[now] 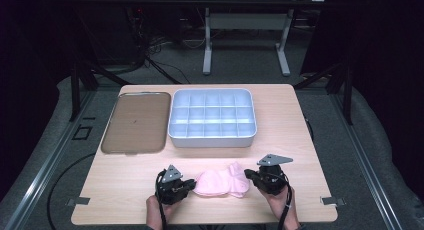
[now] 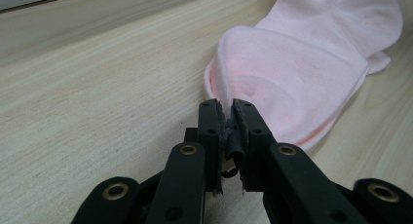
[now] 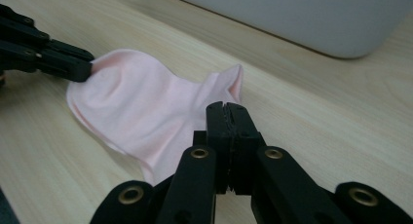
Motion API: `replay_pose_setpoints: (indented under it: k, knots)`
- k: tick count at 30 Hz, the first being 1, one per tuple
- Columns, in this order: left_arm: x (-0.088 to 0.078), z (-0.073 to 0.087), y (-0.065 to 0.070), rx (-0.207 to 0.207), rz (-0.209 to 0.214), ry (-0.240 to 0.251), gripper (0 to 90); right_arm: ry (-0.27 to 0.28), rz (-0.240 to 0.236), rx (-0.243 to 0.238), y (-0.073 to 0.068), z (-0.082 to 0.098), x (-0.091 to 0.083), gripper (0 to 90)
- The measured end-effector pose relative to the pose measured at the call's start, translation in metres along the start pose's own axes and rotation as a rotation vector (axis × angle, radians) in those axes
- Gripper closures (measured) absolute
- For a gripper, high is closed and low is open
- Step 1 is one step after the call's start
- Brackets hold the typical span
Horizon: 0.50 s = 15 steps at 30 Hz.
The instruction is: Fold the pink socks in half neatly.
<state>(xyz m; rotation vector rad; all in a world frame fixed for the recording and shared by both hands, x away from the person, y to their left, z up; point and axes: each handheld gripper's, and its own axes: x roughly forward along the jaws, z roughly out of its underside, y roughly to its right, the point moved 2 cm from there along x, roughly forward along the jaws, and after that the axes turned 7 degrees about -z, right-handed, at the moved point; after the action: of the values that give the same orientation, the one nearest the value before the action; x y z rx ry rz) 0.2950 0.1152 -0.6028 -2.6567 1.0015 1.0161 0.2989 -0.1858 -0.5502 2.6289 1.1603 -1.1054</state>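
Two claws, one sock: both grip it, one at each end, on the near part of the desk [image 1: 120, 190].
Desk layout: a grey divided bin [image 1: 213, 118] sits far centre, a flat brown tray [image 1: 136, 122] to its left; both are well apart from the sock.
Sock position: the pink sock [image 1: 222, 182] lies between the two claws, its long axis running left to right across the desk.
Left claw: the left claw [image 2: 229, 109] is clamped on the sock's left edge, a thin fold of fabric standing up between the jaws.
Right claw: the right claw [image 3: 227, 112] is pressed together at the sock's right end; the fabric seems caught in it, though the pinch itself is hidden behind the jaws.
Nearer hand: neither, since each claw is at its own end.
Likely next: lifting or folding would turn on that left-right axis, so the claws must move together.
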Motion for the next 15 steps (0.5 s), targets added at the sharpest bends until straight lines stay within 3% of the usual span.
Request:
replay_pose_setpoints:
  k: [7,15]
  knots:
    - [0.000,0.000,0.000,-0.001,0.002,-0.001,82.2,0.005,-0.033,-0.083,-0.027,-0.018,0.000,89.7]
    - [0.000,0.000,-0.001,-0.003,0.003,-0.002,82.2,-0.024,-0.083,-0.147,-0.052,-0.032,0.019,89.6]
